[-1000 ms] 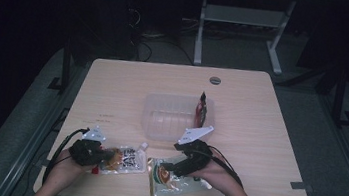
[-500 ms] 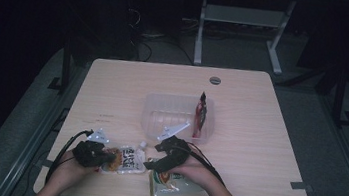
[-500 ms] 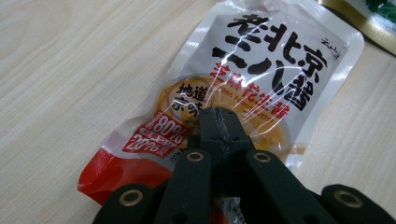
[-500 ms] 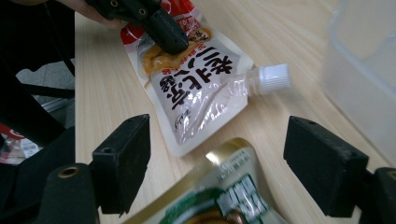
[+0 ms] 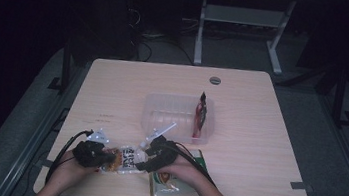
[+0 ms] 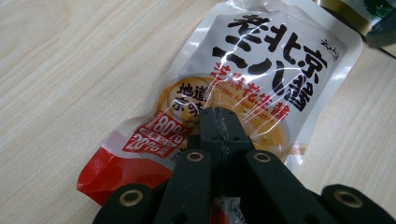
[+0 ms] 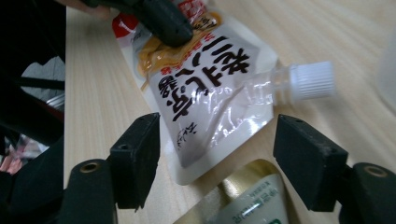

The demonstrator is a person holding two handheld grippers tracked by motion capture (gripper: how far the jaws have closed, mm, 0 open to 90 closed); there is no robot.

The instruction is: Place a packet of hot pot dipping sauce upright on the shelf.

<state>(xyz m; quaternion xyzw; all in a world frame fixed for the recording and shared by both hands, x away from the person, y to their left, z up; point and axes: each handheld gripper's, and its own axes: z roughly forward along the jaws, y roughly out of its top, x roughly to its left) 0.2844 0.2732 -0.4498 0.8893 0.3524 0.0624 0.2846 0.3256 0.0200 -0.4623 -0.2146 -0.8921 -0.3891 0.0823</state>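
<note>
Glossy sauce pouch (image 6: 243,79) lies flat at the table's (image 5: 266,154) near edge, pinned at its red end by the pressed-together left gripper (image 6: 219,123). Right gripper (image 7: 217,156), jaws spread but just been closing, straddles the spout end, so next it probably needs to clamp near the white cap (image 7: 310,80). Both forearms sit low.

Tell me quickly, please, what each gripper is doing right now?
Left gripper: shut on the sauce pouch.
Right gripper: open, jaws just closing, astride the pouch's spout end.

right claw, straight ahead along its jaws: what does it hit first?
Most likely the top end of the sauce pouch, beside its white cap. The right claw has just been closing, with nothing pressed between its jaws; depth is unclear.
</note>
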